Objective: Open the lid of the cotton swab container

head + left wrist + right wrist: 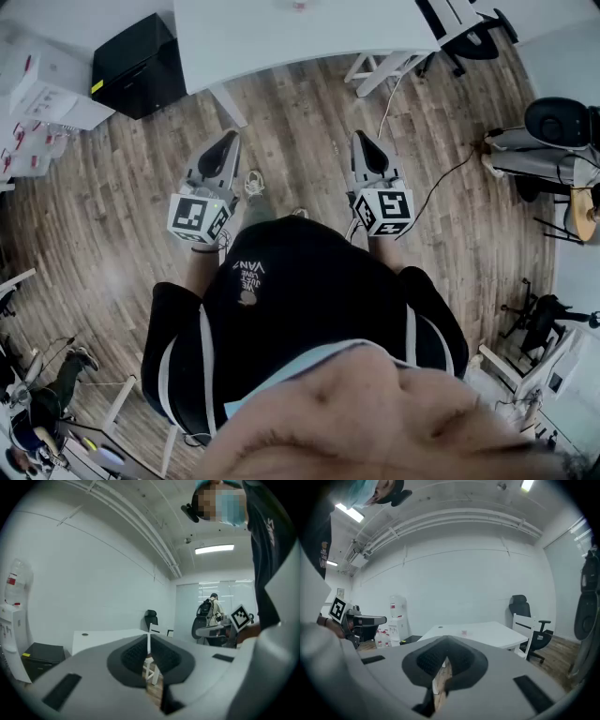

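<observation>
The left tongs (228,139) and the right tongs (362,138) were both closed on nothing, held side by side over the wooden floor (309,112) just short of the white surface (281,37), on which sat a small pinkish container (464,632), too small to tell its long axis or facing.

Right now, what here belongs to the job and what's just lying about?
Job: left gripper, shut and empty; right gripper, the same; white table; small thing on it, too small to name.
Lying about: black cabinet; water dispenser; black office chair.
</observation>
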`<act>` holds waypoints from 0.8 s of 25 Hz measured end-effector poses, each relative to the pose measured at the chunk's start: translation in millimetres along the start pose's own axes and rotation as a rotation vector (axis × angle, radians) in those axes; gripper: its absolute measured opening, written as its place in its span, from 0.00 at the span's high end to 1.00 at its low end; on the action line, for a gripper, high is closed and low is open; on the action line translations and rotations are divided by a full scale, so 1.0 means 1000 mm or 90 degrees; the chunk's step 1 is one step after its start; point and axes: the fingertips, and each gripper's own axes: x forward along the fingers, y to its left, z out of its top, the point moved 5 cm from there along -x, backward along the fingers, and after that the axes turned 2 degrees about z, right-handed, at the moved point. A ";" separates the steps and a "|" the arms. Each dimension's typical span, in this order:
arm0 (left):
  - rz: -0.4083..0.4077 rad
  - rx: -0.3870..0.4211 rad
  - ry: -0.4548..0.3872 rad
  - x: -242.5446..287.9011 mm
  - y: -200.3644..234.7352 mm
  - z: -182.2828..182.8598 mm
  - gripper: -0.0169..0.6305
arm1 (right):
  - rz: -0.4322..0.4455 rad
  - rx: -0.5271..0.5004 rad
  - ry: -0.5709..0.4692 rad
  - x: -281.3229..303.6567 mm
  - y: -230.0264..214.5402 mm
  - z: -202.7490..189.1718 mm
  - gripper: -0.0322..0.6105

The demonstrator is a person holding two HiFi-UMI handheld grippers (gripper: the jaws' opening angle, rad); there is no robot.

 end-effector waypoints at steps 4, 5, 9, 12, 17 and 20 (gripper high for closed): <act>0.002 -0.006 -0.001 0.001 0.005 0.001 0.93 | -0.001 -0.003 0.002 0.005 0.001 0.003 0.93; 0.001 -0.006 -0.002 0.003 0.006 0.001 0.93 | -0.002 -0.002 0.001 0.007 0.000 0.004 0.93; -0.002 -0.007 0.000 0.008 0.011 0.001 0.93 | -0.002 0.005 -0.009 0.014 -0.001 0.007 0.93; -0.007 -0.010 0.000 0.012 0.015 0.002 0.93 | 0.002 0.013 -0.026 0.021 0.001 0.011 0.93; -0.019 -0.013 0.002 0.022 0.027 0.002 0.93 | -0.005 0.020 -0.030 0.035 0.004 0.015 0.93; -0.028 -0.010 0.001 0.030 0.038 0.004 0.93 | -0.013 0.028 -0.028 0.047 0.006 0.015 0.93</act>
